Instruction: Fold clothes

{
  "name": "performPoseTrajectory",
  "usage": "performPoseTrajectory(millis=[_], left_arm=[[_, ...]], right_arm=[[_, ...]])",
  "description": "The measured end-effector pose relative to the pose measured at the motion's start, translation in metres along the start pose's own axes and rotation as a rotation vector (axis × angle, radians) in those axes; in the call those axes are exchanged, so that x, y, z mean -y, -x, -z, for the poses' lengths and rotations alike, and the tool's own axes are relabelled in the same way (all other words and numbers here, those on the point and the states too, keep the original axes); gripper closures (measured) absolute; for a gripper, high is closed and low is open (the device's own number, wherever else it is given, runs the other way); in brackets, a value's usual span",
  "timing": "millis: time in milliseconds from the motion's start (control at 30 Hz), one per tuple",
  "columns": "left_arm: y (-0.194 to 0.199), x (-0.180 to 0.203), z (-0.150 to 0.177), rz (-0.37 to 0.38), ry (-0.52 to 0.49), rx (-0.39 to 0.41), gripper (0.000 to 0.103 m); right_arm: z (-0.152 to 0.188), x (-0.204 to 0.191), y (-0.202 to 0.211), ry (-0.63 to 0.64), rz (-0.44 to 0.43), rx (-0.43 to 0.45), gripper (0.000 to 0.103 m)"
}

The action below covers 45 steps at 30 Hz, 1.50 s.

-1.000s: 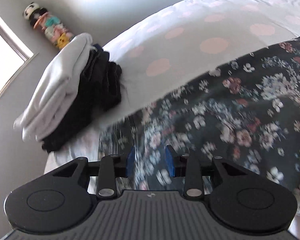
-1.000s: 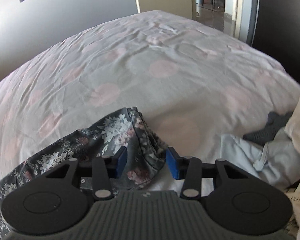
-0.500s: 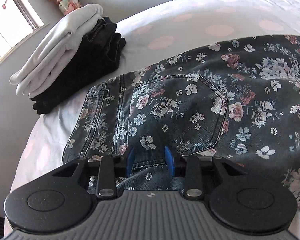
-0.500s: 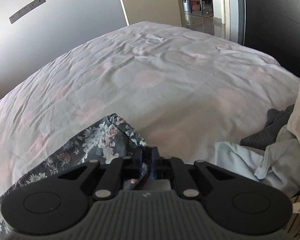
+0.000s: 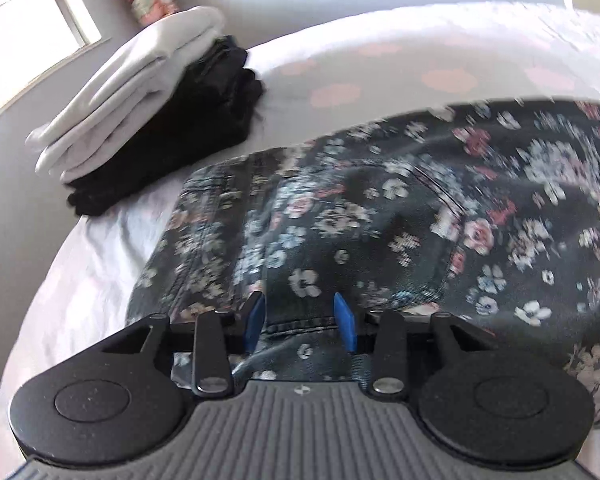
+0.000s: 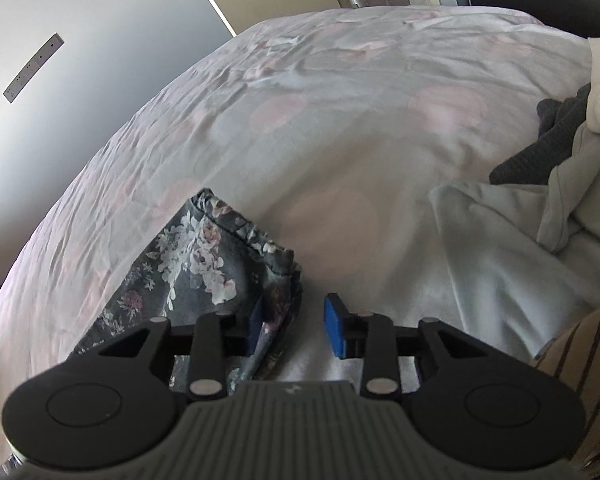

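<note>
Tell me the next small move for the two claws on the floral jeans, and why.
Probably close the right claw back on the hem of the floral jeans and carry it toward the waistband. Both claws have just been opening. The jeans lie flat on the bed; the hem edge sits by the right claw's inner pad, not pinched, while the left claw stands open over the waistband.

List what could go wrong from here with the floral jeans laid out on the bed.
1. The right gripper has just been opening, and the hem of the floral jeans lies loose by its left pad; the leg end may settle crooked.
2. The left gripper has also been opening over the waistband, which looks bunched between its pads, so a crease could get folded in.
3. The folded stack sits close beside the jeans; a sweeping fold might knock it.
</note>
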<state>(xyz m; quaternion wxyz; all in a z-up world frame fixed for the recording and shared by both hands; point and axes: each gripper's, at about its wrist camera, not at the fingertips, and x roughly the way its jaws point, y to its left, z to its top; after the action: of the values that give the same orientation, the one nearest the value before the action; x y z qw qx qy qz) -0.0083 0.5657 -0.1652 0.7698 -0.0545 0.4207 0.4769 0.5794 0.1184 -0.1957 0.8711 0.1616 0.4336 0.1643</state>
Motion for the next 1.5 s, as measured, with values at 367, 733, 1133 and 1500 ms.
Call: performPoseTrajectory(millis=[367, 733, 1133, 1500], left_arm=[[0.005, -0.096, 0.024, -0.051, 0.475, -0.058, 0.040], [-0.026, -0.148, 0.071, 0.245, 0.977, -0.157, 0.032], [-0.016, -0.128, 0.053, 0.204, 0.890, -0.010, 0.089], [-0.024, -0.105, 0.040, 0.066, 0.683, -0.028, 0.073]], right_arm=[[0.043, -0.046, 0.033, 0.175, 0.104, 0.065, 0.065], [0.183, -0.084, 0.090, -0.159, -0.093, 0.016, 0.059], [0.227, -0.101, 0.084, -0.123, -0.218, 0.074, 0.058], [0.213, -0.093, 0.074, -0.106, -0.236, 0.122, 0.058]])
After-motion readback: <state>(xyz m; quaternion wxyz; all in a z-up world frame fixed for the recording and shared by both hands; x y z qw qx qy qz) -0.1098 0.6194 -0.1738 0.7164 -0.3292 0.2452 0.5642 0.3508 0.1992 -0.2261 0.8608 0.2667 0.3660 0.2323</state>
